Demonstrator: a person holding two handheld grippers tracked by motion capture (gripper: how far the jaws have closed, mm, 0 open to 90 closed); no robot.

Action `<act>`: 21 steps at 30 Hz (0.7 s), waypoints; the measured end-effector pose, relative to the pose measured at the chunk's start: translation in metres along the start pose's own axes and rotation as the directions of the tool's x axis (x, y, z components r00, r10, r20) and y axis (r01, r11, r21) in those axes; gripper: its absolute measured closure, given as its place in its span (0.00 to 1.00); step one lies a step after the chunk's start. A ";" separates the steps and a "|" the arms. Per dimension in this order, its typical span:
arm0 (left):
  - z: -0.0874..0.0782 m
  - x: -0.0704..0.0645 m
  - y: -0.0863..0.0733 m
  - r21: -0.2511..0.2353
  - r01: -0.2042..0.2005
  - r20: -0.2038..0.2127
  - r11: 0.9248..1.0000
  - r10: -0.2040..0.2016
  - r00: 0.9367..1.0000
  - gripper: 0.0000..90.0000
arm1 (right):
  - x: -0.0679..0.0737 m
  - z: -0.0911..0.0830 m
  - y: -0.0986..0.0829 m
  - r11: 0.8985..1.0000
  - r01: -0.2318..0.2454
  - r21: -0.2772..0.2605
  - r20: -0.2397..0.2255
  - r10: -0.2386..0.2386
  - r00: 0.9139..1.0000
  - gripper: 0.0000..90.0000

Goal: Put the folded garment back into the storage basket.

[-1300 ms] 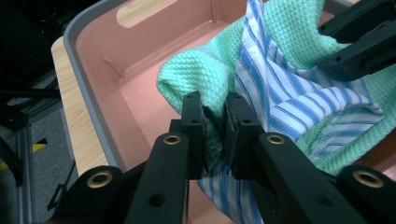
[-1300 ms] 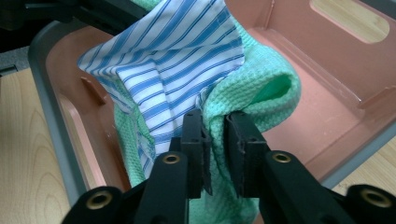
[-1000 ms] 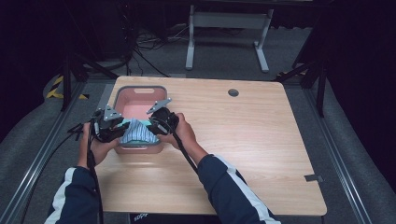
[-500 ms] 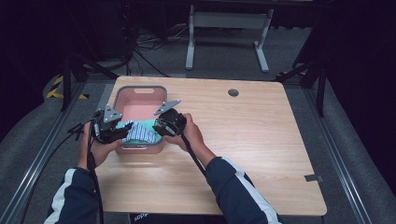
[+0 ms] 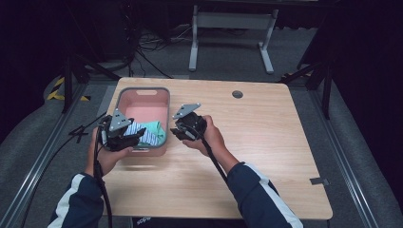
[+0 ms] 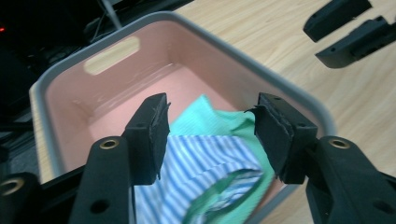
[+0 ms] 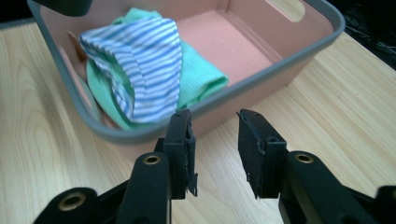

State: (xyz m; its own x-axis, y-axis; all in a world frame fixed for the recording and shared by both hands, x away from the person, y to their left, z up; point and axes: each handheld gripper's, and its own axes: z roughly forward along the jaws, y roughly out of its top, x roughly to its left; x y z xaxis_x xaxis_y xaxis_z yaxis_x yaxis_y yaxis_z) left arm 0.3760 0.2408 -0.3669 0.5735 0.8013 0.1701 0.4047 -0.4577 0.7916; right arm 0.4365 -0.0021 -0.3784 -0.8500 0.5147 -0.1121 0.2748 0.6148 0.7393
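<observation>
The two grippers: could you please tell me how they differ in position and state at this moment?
The left gripper hangs over the pink bin, above the striped cloth; the right gripper is outside the bin over bare table. The left's jaws gape wide; the right's stand closer together. Both are open and hold nothing.

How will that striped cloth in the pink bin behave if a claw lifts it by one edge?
Probably floppy: the striped cloth lies folded and draped over the green cloth in the pink bin. Likely light, so the bin shouldn't shift. It may drag the green cloth along, since they overlap.
</observation>
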 end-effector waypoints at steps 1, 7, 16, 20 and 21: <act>0.001 -0.003 0.001 0.003 -0.004 0.009 1.000 0.004 1.000 0.50 | -0.001 -0.003 -0.001 1.000 0.009 -0.001 0.007 -0.009 1.000 0.72; 0.004 -0.023 0.006 0.007 -0.040 0.041 0.999 0.040 0.998 0.48 | -0.007 -0.018 -0.009 1.000 0.014 0.008 0.025 -0.014 1.000 0.70; 0.006 -0.056 0.007 -0.001 -0.111 0.118 0.994 0.110 0.987 0.46 | -0.012 -0.041 -0.024 0.999 0.033 0.038 0.055 -0.035 0.998 0.58; 0.010 -0.070 0.006 0.018 -0.150 0.116 0.989 0.147 0.982 0.42 | -0.014 -0.048 -0.029 0.998 0.037 0.048 0.061 -0.040 0.997 0.57; 0.010 -0.073 0.006 0.020 -0.157 0.125 0.987 0.153 0.980 0.41 | -0.014 -0.050 -0.030 0.998 0.040 0.046 0.063 -0.043 0.997 0.57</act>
State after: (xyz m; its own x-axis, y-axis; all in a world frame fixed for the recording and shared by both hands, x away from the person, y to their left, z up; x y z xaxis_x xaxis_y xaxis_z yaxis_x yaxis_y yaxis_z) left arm 0.3440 0.1757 -0.3805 0.7131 0.6675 0.2145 0.3240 -0.5851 0.7435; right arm 0.4176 -0.0574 -0.3657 -0.8307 0.5249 -0.1854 0.2611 0.6615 0.7030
